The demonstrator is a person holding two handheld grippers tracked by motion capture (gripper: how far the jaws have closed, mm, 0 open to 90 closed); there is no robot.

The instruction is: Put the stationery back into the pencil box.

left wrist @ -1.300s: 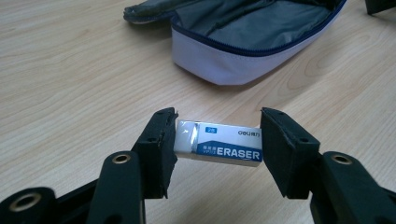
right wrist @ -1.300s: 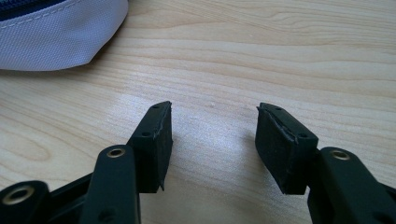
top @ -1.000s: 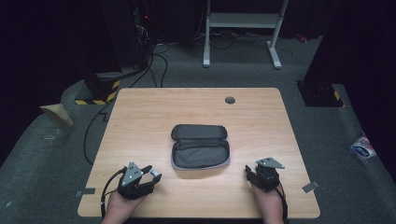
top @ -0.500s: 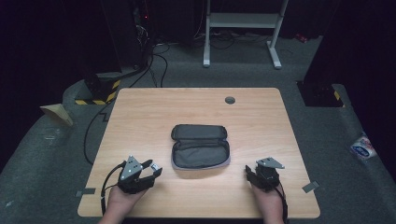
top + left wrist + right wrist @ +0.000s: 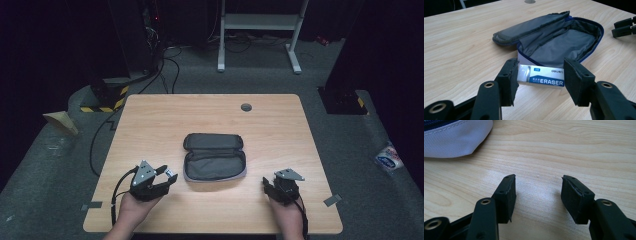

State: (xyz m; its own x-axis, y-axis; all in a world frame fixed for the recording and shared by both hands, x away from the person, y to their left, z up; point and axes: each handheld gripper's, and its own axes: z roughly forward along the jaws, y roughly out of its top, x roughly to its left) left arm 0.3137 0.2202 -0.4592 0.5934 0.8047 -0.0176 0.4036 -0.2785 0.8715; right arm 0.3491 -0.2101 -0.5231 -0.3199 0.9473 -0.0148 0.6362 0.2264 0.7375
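Note:
A grey zip pouch [image 5: 215,157] lies open at the table's middle, its lid folded back toward the far side; it also appears in the left gripper view [image 5: 559,42]. My left gripper [image 5: 166,175] hovers just left of the pouch's near corner, shut on a white and blue eraser [image 5: 541,77] held end to end between the pads. The eraser [image 5: 170,173] sits at the gripper's tip. My right gripper [image 5: 265,183] rests low near the front right, open, with bare wood between its jaws [image 5: 537,177]. A corner of the pouch [image 5: 454,140] lies off to its left.
The wooden table [image 5: 150,125] has a round cable grommet [image 5: 246,107] at its far edge. Beyond it on the dark floor are cables [image 5: 165,70], a white frame stand [image 5: 260,22] and a black-and-yellow striped block [image 5: 105,102].
My left gripper has lifted a little and moved toward the pouch with the eraser in it. The right gripper has stayed where it was.

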